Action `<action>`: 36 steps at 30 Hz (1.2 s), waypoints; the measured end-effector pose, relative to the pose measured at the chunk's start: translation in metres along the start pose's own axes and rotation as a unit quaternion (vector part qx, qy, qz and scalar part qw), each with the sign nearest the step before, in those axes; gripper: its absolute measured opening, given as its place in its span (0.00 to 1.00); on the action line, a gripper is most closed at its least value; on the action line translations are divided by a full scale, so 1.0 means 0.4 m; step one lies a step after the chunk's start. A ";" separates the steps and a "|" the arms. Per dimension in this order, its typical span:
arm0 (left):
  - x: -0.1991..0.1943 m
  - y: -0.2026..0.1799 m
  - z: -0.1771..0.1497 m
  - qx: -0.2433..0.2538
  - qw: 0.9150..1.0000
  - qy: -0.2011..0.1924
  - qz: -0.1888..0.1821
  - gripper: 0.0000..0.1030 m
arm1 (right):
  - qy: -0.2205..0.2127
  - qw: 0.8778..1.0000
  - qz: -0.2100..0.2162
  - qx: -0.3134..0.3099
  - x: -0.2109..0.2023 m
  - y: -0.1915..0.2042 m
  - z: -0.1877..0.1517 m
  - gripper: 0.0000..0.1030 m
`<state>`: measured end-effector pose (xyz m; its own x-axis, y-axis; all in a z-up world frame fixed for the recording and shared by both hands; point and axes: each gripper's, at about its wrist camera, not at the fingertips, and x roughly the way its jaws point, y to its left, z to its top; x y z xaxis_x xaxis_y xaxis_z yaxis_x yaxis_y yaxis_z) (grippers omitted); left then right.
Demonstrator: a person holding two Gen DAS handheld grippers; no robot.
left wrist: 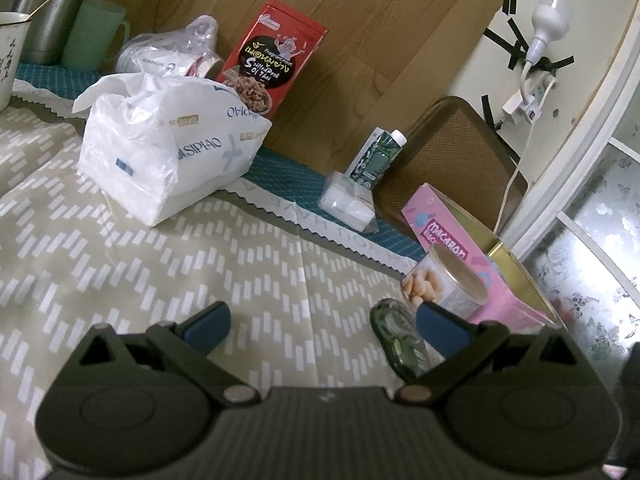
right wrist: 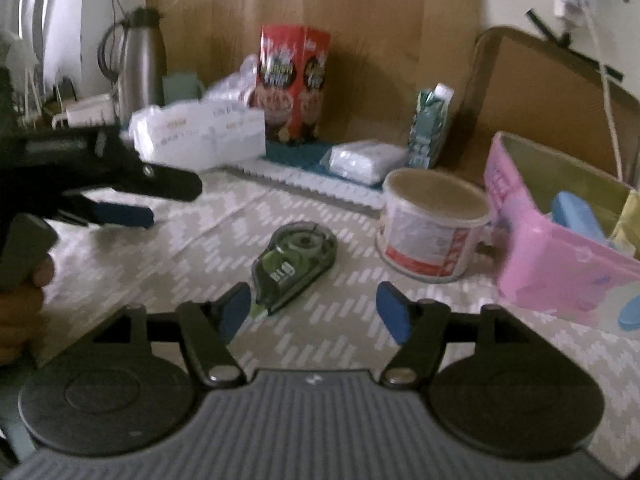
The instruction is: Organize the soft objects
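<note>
Right wrist view is motion-blurred throughout; the red box at twelve o'clock has unreadable print.

My desk wears a matt woven cloth printed with white dashes, and behind it stands a smooth wood-grain board. On the cloth, the tissue pack has crinkly glossy plastic film; the red box behind it looks like glossy card. Beside the clear green plastic tape dispenser, the tin has a paper label.

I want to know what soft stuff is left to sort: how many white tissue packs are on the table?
2: a large pack left of the red box, and a small pack beside the green carton. Others may be hidden.
</note>
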<state>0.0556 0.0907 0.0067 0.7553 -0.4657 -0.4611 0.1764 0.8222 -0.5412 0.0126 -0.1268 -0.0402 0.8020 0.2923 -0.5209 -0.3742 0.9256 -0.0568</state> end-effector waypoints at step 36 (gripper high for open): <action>0.265 -0.563 0.041 0.181 0.953 0.154 -0.186 0.35 | -0.193 0.969 -0.027 0.152 -0.234 -0.239 -0.063 0.30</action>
<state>0.1064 -0.1384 0.0913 0.3869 -0.7752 -0.4993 0.6442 0.6147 -0.4551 -0.0384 -0.2488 -0.0076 0.9528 0.2559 -0.1636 -0.2198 0.9527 0.2099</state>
